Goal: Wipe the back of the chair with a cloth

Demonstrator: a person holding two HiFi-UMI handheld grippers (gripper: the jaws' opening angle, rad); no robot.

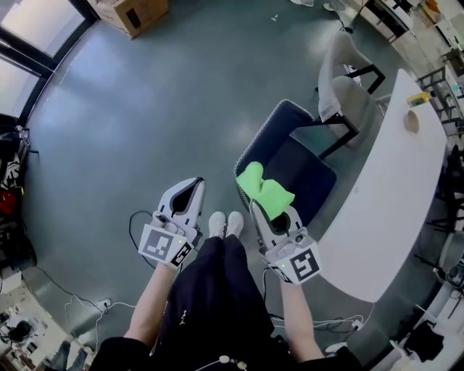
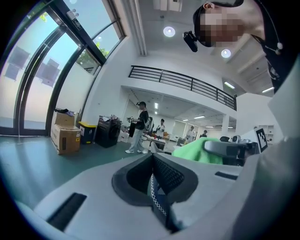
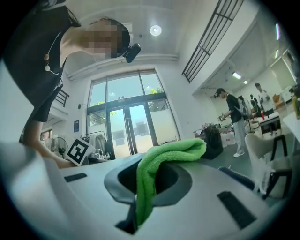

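A dark navy chair stands in front of me beside a white table, its mesh back turned toward me. My right gripper is shut on a bright green cloth, which lies bunched over the top of the chair back. The same green cloth is pinched between the jaws and folds off to the right in the right gripper view. My left gripper hangs to the left of the chair over the floor, shut and empty. The green cloth shows at the right in the left gripper view.
A cardboard box sits on the grey floor far left, near tall windows. A white chair stands behind the navy one. Cables trail on the floor near my feet. People stand in the distance.
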